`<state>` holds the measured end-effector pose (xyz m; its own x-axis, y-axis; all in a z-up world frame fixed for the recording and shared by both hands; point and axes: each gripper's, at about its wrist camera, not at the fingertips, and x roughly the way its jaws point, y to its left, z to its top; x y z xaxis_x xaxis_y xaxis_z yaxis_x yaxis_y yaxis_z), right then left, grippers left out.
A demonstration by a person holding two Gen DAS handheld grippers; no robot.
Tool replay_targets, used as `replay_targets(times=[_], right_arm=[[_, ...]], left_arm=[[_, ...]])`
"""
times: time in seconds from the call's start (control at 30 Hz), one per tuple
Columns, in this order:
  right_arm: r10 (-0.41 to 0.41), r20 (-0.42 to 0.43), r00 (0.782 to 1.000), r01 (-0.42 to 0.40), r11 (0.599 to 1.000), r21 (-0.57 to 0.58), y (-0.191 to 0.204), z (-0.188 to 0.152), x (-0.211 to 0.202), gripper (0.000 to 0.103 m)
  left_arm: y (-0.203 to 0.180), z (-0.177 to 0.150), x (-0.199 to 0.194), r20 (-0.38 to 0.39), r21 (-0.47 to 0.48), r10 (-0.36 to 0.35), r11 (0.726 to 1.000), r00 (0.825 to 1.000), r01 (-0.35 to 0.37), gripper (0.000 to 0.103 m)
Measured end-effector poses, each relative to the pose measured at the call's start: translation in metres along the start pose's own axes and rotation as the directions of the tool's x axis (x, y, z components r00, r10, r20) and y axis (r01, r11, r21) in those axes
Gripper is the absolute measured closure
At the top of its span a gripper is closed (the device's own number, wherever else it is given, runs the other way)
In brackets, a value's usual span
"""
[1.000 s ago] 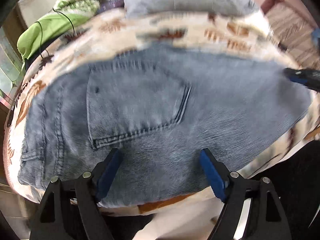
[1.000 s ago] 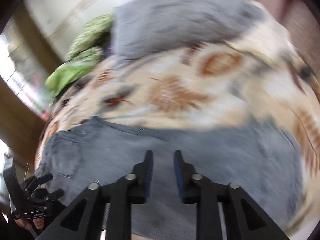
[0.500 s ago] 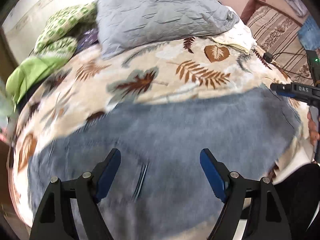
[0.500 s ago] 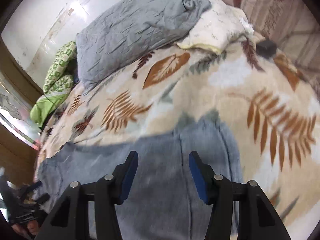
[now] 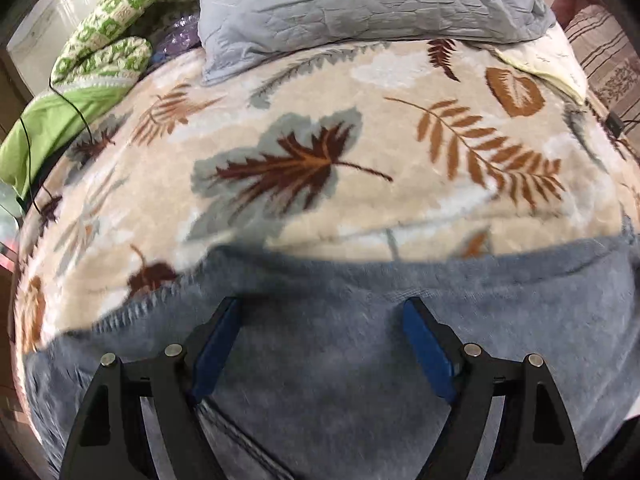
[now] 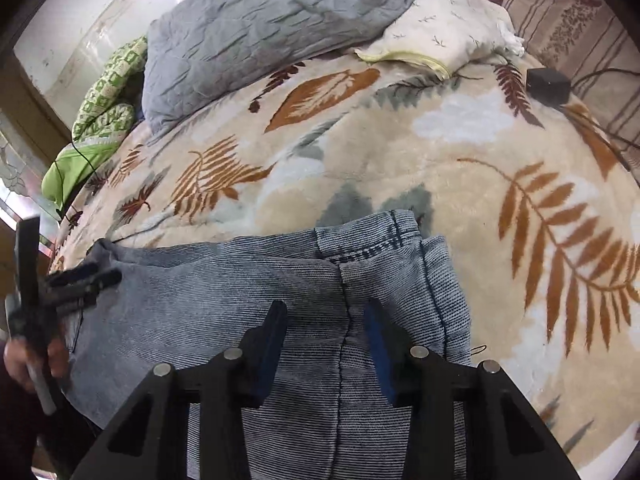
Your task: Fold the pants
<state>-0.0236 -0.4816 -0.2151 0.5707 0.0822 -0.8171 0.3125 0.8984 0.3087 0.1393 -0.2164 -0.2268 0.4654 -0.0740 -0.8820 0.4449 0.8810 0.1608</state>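
On the leaf-print bed blanket [image 6: 460,168], faded blue denim pants [image 6: 240,288] lie flat for folding; left claw [image 5: 320,332] wide, right claw [image 6: 326,332] narrowing, both empty above them.

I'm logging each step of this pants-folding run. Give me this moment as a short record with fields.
surface: leaf-print blanket on a bed
pants: blue-grey jeans lying along the near edge, hem end to the right
left gripper: jaws wide apart over the jeans, nothing between the pads
right gripper: jaws closing above the leg seam near the hem, no fabric pinched
behind: grey quilted pillow, green patterned bedding
right side: black box with a cable
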Motion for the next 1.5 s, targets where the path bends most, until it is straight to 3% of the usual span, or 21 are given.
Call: replay_targets(times=[0.1, 0.17, 0.27, 0.4, 0.53, 0.6, 0.77, 0.87, 0.93, 1.03, 1.2, 1.3, 1.4, 1.43, 1.5], right_arm=[[0.034, 0.025, 0.999, -0.035, 0.998, 0.043, -0.004, -0.001, -0.007, 0.063], [0.083, 0.083, 0.993, -0.091, 0.991, 0.093, -0.013, -0.003, -0.025, 0.057], [0.180, 0.181, 0.967, -0.210, 0.963, 0.168, -0.032, -0.016, -0.054, 0.035], [0.246, 0.245, 0.938, -0.309, 0.912, 0.268, -0.064, -0.036, -0.080, 0.032], [0.275, 0.155, 0.949, -0.315, 0.863, 0.394, -0.084, -0.057, -0.083, 0.032], [0.297, 0.102, 0.950, -0.307, 0.814, 0.493, -0.089, -0.071, -0.083, 0.032], [0.280, 0.068, 0.958, -0.267, 0.772, 0.577, -0.090, -0.094, -0.079, 0.032], [0.329, 0.098, 0.939, -0.312, 0.699, 0.643, -0.093, -0.108, -0.061, 0.032], [0.316, 0.103, 0.943, -0.302, 0.688, 0.660, -0.090, -0.112, -0.051, 0.032], [0.301, 0.177, 0.937, -0.336, 0.646, 0.685, -0.094, -0.117, -0.043, 0.031], [0.274, 0.257, 0.927, -0.375, 0.637, 0.674, -0.094, -0.115, -0.039, 0.025], [0.259, 0.265, 0.929, -0.370, 0.650, 0.663, -0.091, -0.111, -0.036, 0.024], [0.235, 0.268, 0.934, -0.355, 0.683, 0.638, -0.086, -0.105, -0.037, 0.032], [0.223, 0.261, 0.939, -0.341, 0.695, 0.634, -0.086, -0.103, -0.037, 0.049], [0.227, 0.258, 0.939, -0.342, 0.690, 0.638, -0.088, -0.102, -0.032, 0.066]], left_arm=[[0.001, 0.004, 0.002, -0.010, -0.018, 0.012, 1.000, 1.000, -0.012, 0.019], [0.001, 0.002, -0.007, -0.007, -0.021, 0.005, 1.000, 1.000, -0.005, 0.020], [-0.005, -0.001, -0.031, 0.045, -0.012, -0.013, 1.000, 0.999, 0.013, 0.020], [-0.030, -0.012, -0.072, 0.105, 0.029, -0.128, 0.992, 0.986, 0.126, 0.020], [-0.058, -0.030, -0.080, 0.073, 0.059, -0.209, 0.977, 0.975, 0.205, 0.020], [-0.075, -0.037, -0.074, 0.046, 0.080, -0.204, 0.977, 0.978, 0.200, 0.020], [-0.101, -0.044, -0.047, -0.036, 0.098, -0.160, 0.982, 0.986, 0.163, 0.019], [-0.104, -0.043, -0.049, -0.040, 0.079, -0.162, 0.983, 0.986, 0.165, 0.019], [-0.106, -0.041, -0.056, -0.053, 0.091, -0.205, 0.974, 0.977, 0.209, 0.019], [-0.107, -0.038, -0.074, 0.018, 0.115, -0.217, 0.970, 0.976, 0.214, 0.019], [-0.119, -0.044, -0.051, -0.050, 0.144, -0.201, 0.968, 0.978, 0.206, 0.019], [-0.119, -0.045, -0.053, -0.046, 0.124, -0.218, 0.967, 0.975, 0.222, 0.018], [-0.124, -0.041, -0.059, -0.049, 0.130, -0.265, 0.954, 0.963, 0.269, 0.018], [-0.128, -0.042, -0.059, -0.048, 0.143, -0.254, 0.955, 0.966, 0.259, 0.018], [-0.137, -0.047, -0.053, -0.071, 0.186, -0.225, 0.954, 0.972, 0.235, 0.018]])
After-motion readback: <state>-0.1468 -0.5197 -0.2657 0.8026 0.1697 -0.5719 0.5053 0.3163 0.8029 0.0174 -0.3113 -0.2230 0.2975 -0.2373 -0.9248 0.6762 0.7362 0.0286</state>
